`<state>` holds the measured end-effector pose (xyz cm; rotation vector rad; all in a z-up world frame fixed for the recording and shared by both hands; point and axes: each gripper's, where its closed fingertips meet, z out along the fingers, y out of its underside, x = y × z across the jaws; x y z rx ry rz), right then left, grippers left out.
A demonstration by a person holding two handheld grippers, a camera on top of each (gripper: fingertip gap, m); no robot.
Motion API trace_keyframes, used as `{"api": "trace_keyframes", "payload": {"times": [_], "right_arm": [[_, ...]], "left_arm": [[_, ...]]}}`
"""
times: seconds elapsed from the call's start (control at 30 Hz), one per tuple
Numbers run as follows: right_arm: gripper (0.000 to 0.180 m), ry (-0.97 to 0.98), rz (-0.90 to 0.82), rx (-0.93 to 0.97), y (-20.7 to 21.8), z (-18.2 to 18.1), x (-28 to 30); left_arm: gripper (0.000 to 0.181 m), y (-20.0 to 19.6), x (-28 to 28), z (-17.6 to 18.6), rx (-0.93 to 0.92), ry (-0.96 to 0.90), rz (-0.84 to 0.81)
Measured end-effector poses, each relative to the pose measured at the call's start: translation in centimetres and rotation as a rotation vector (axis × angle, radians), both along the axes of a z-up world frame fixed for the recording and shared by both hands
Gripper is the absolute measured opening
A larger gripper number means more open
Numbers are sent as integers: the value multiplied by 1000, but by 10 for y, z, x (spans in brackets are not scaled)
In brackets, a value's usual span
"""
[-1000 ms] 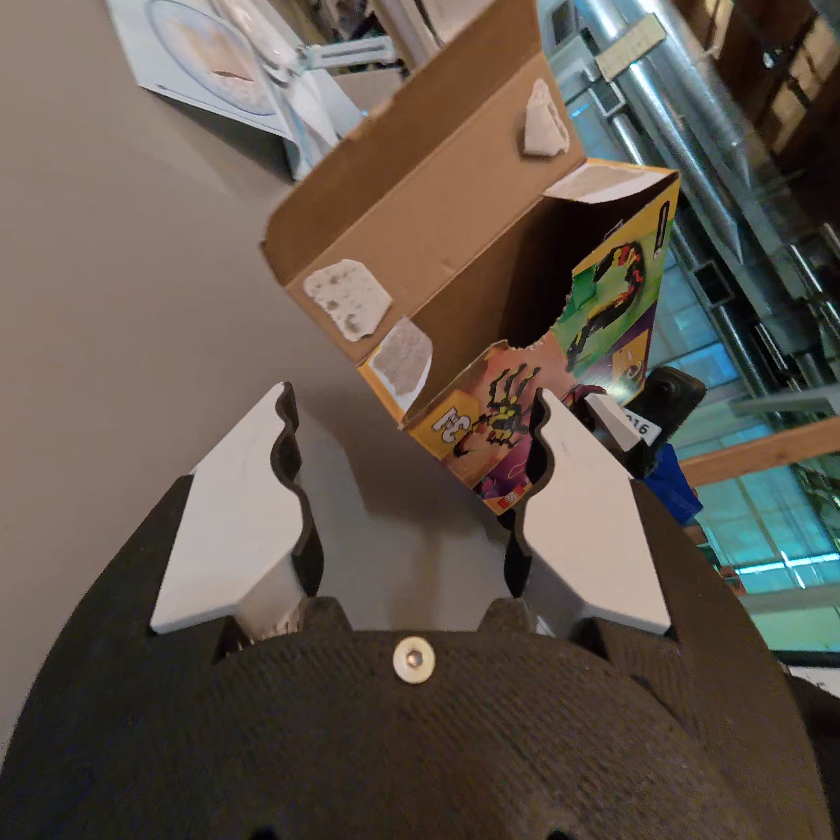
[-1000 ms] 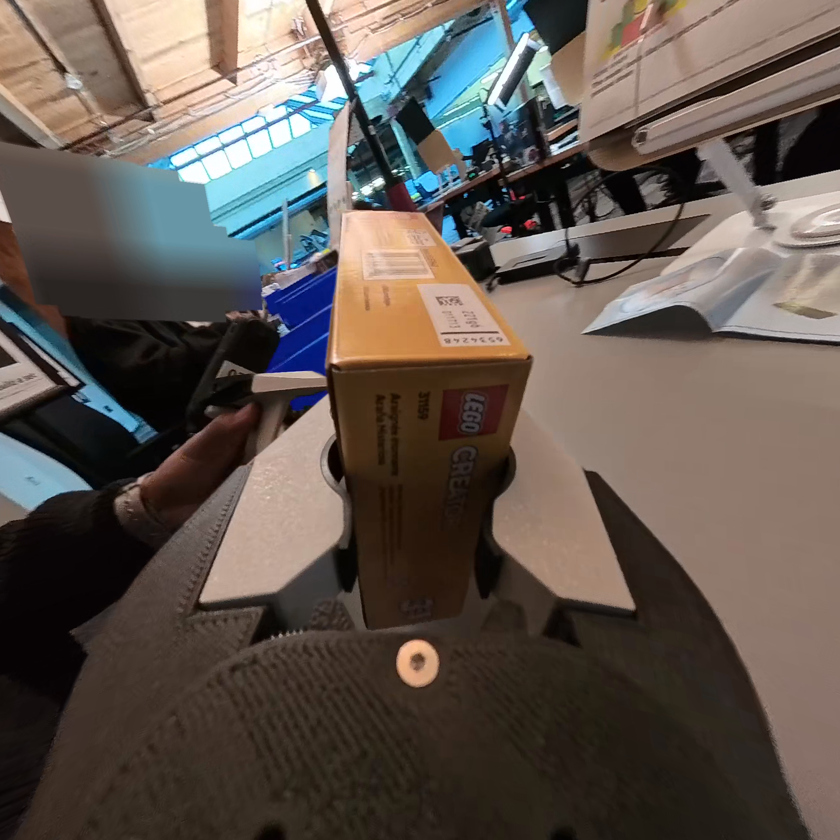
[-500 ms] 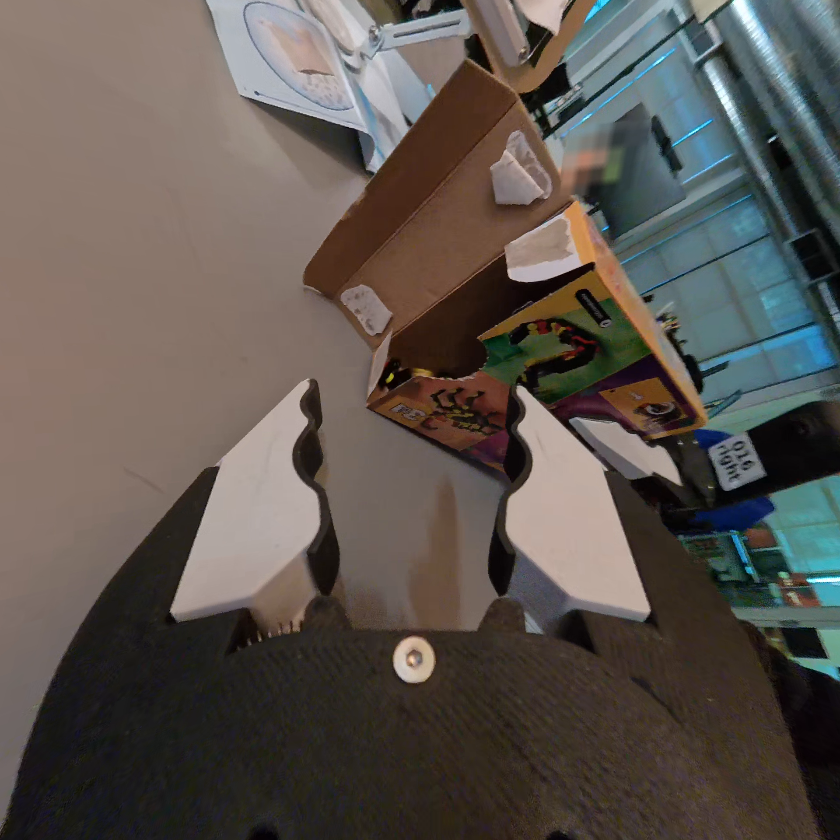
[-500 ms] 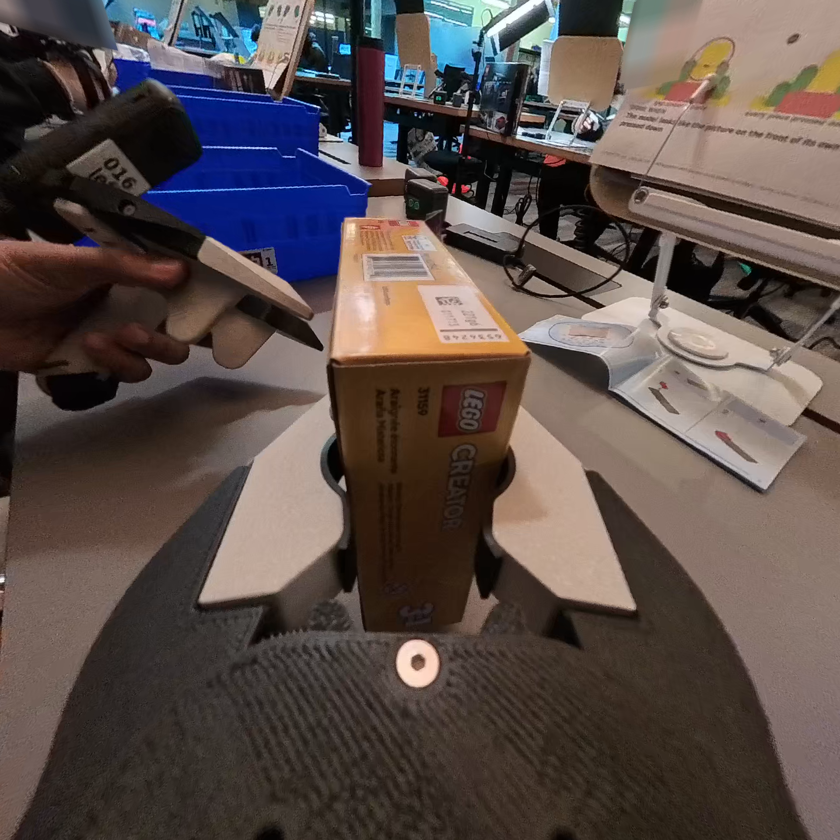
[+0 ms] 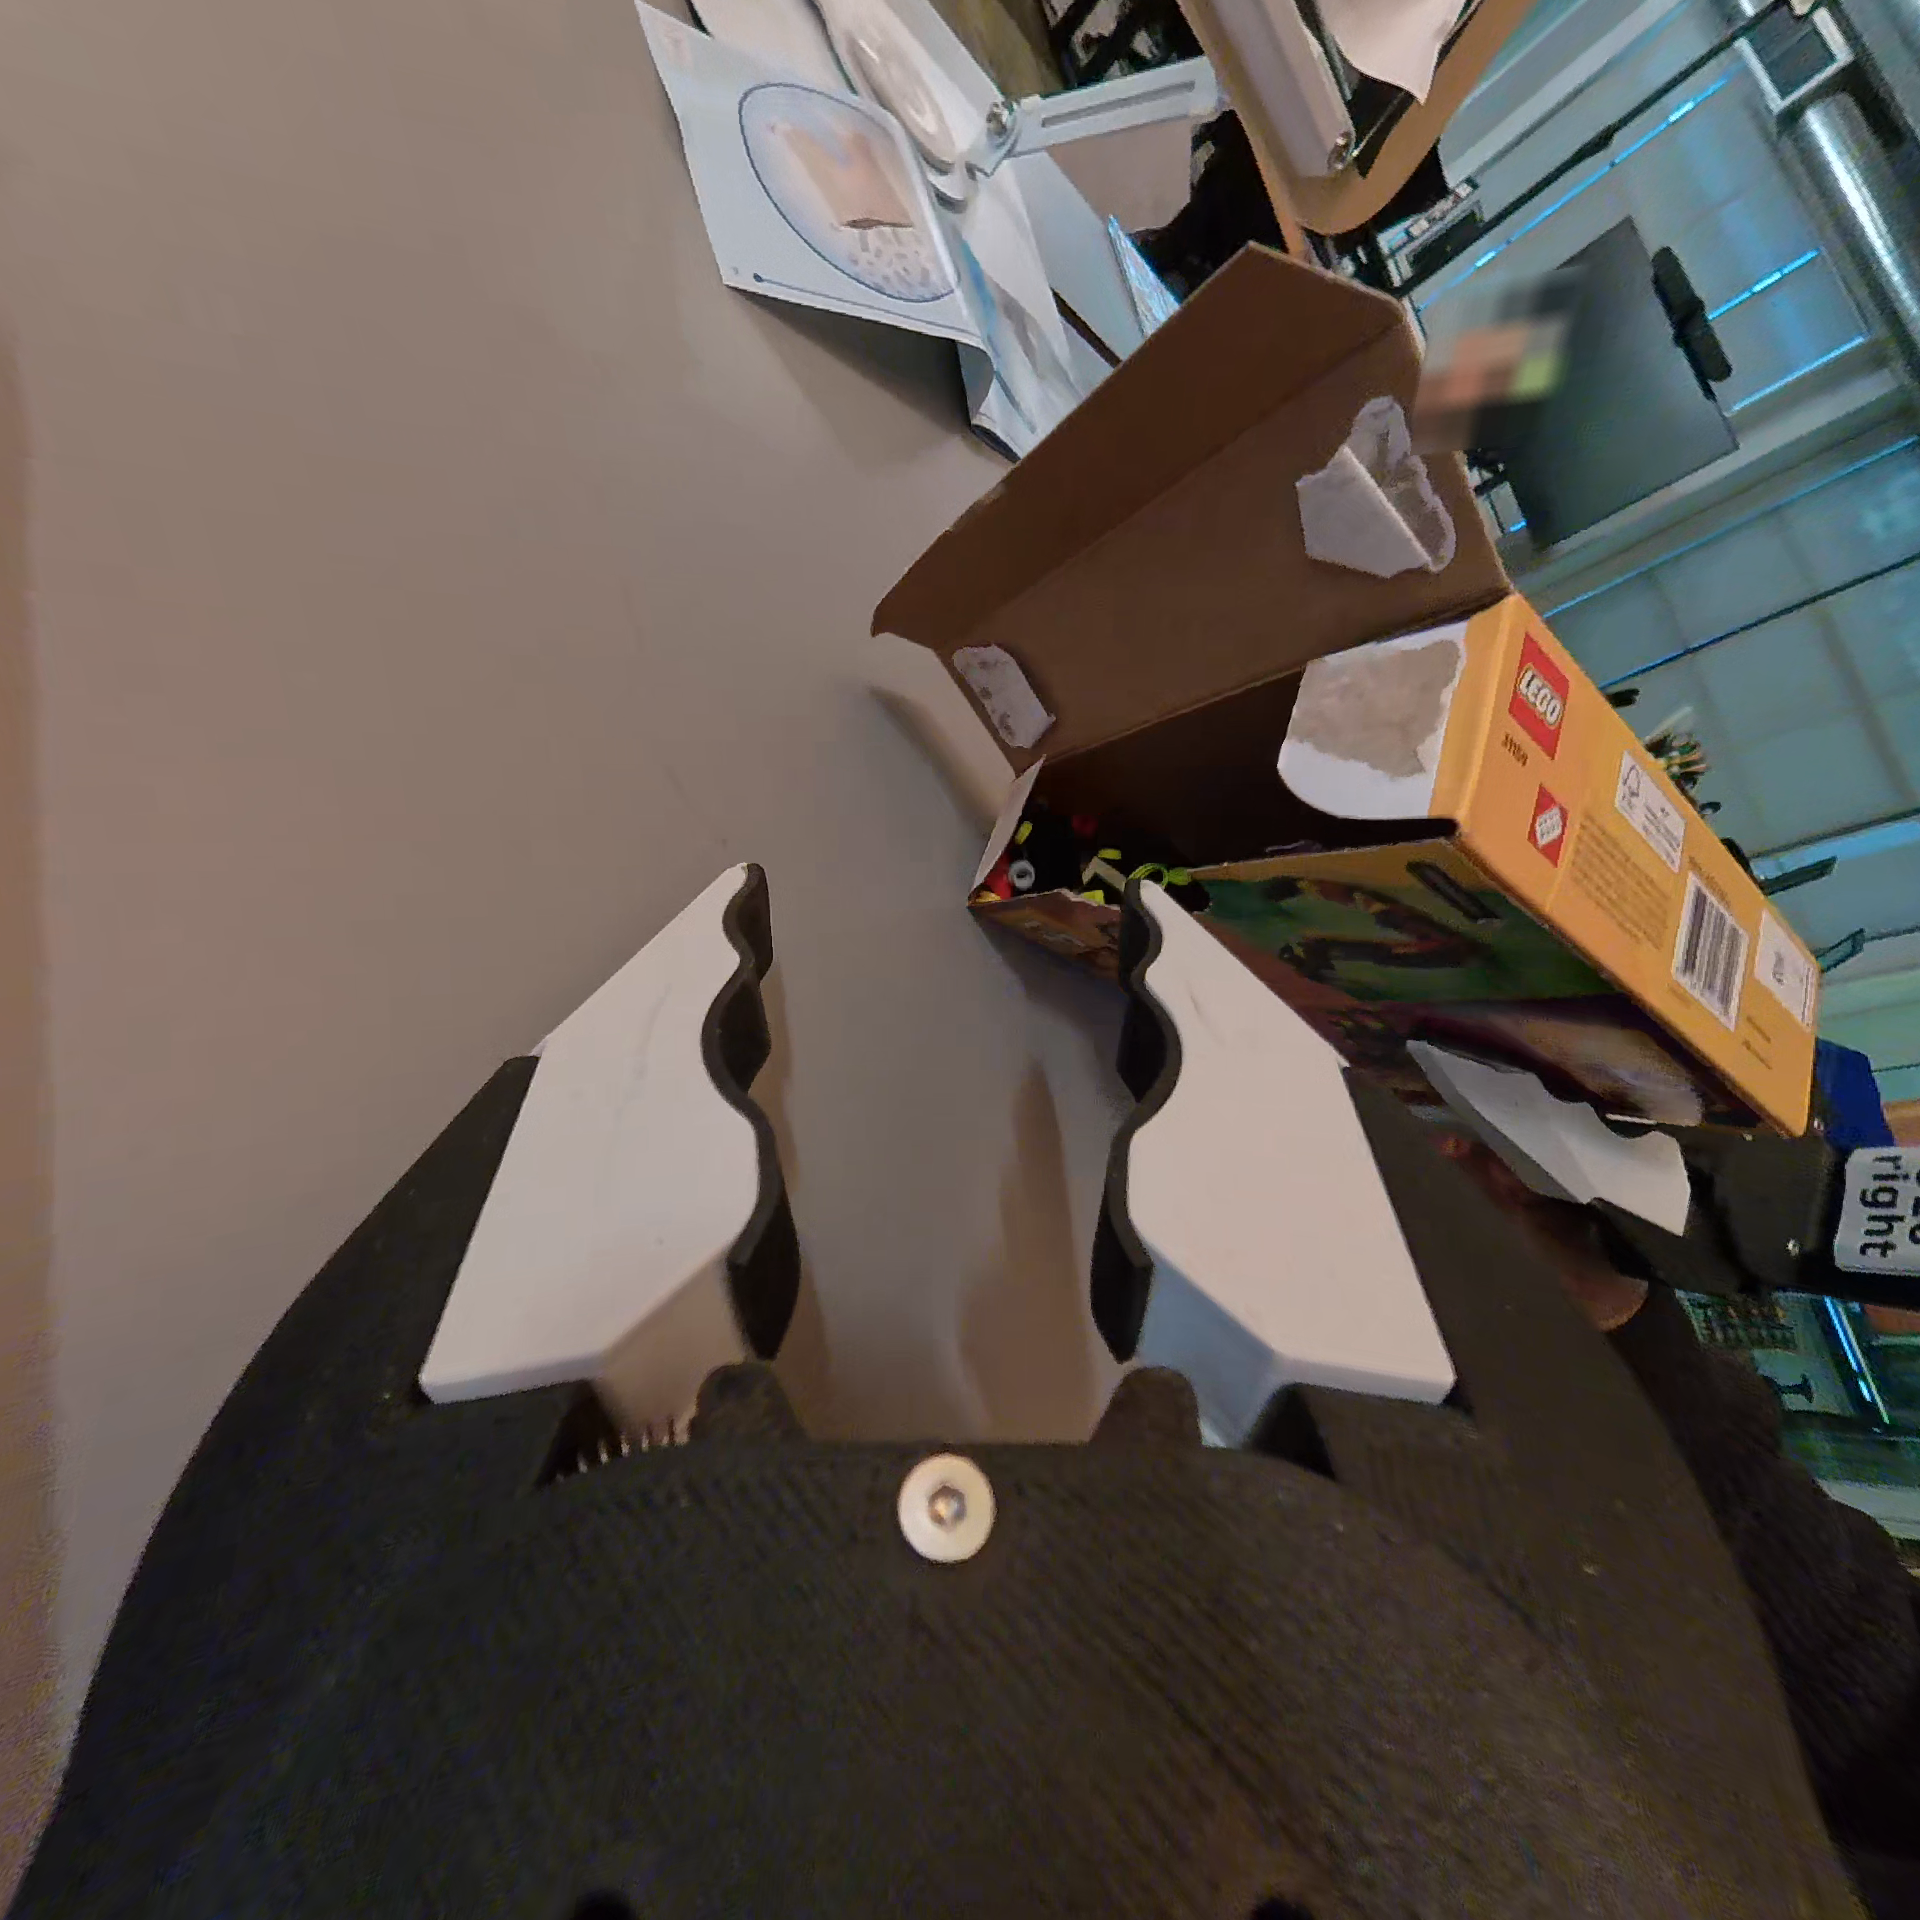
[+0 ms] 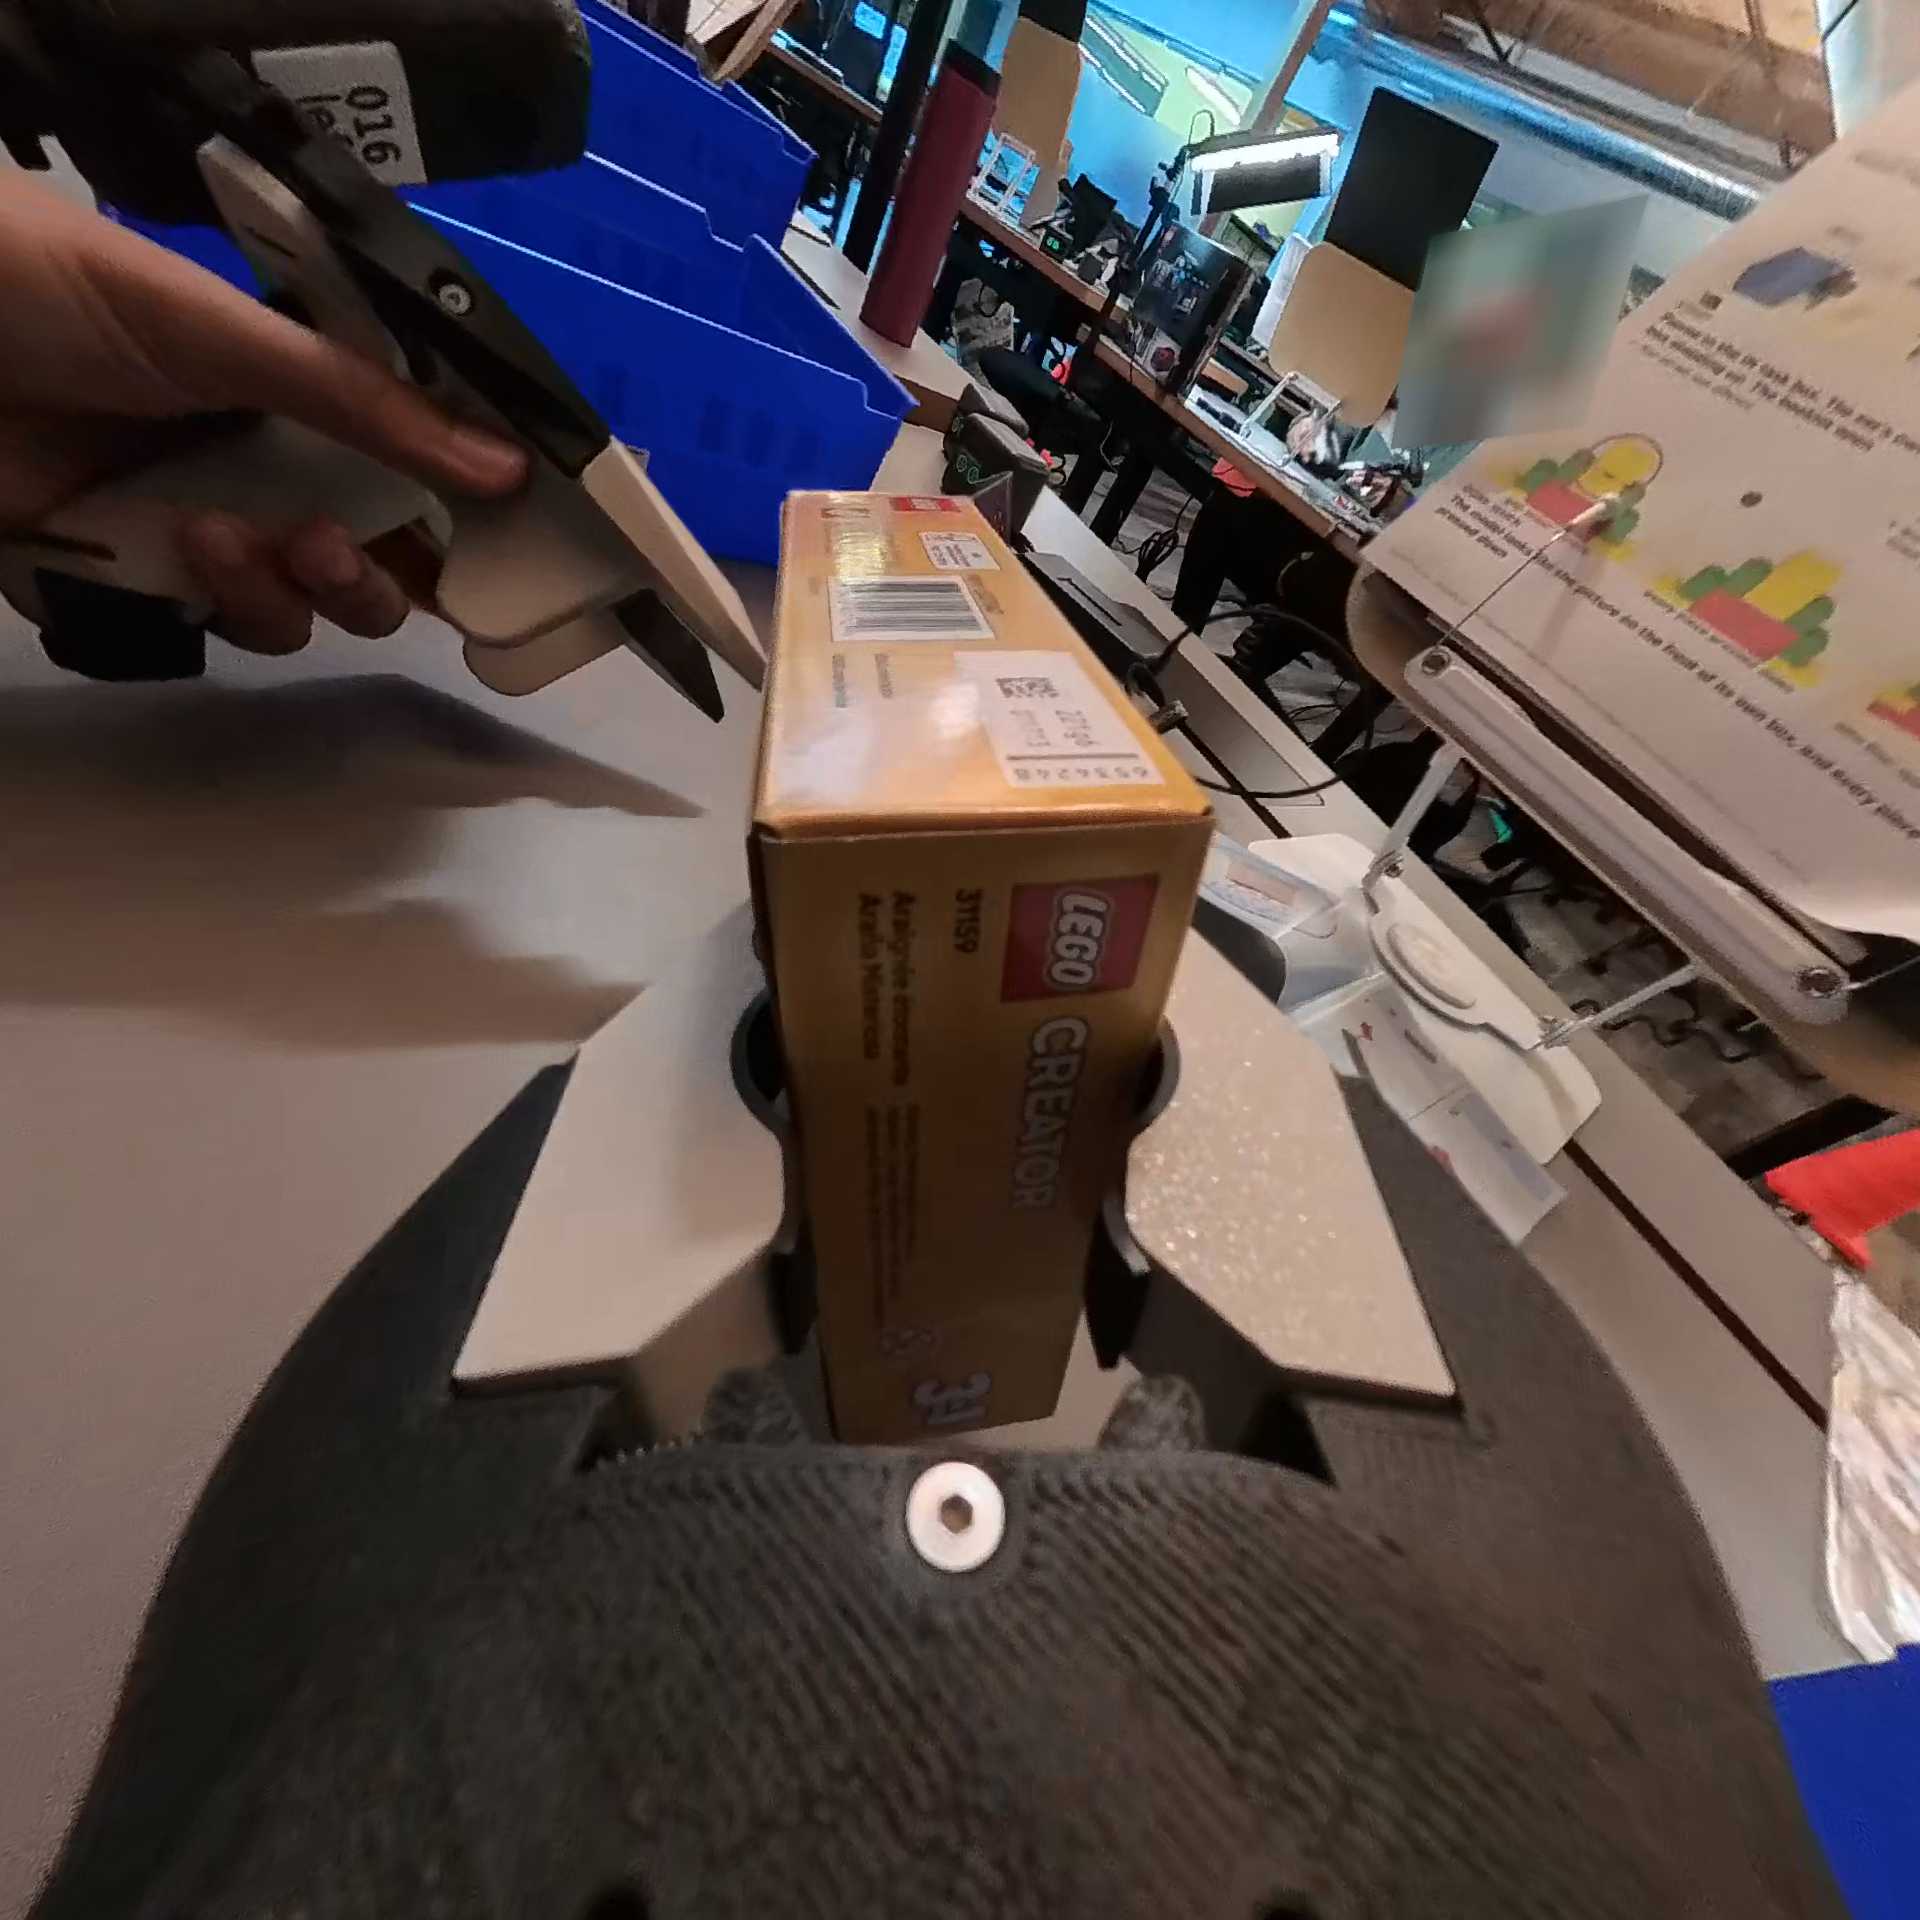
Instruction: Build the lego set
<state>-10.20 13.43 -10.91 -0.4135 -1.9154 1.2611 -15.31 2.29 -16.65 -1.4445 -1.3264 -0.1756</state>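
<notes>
The yellow lego box (image 5: 1579, 831) is tilted, its open end low near the grey table (image 5: 312, 623). Its brown flap (image 5: 1164, 561) is folded back. Small coloured bricks (image 5: 1060, 852) show in the mouth. My right gripper (image 6: 961, 1029) is shut on the box's closed end (image 6: 966, 790); it also shows in the left wrist view (image 5: 1558, 1143). My left gripper (image 5: 943, 904) is open and empty, its right fingertip just in front of the box mouth. It also shows in the right wrist view (image 6: 665, 644), held by a hand, beside the box's far end.
An instruction booklet (image 5: 831, 197) lies on the table by a white stand base (image 6: 1455, 987). A paper sheet on a clip holder (image 6: 1662, 582) hangs to the right. Blue bins (image 6: 675, 312) and a dark red bottle (image 6: 925, 208) stand behind.
The box has tipped from raised to open end down near the table, and bricks now show in its mouth. My left gripper has come nearer the box mouth and stays open.
</notes>
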Motion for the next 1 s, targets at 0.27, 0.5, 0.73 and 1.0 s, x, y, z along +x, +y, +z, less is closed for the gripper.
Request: {"api": "trace_keyframes", "payload": {"times": [0.27,0.5,0.73,1.0], "right_arm": [[62,2,-10,-16,1,2,0],[62,-51,-28,-140,8,7,-3],[61,-70,-26,-203,13,11,-4],[62,48,-24,-25,6,12,0]], "left_arm": [[66,7,5,3,36,-4,-32],[66,10,6,2,41,-9,-47],[66,14,9,0,26,-13,-71],[66,10,6,3,55,-15,-45]]}}
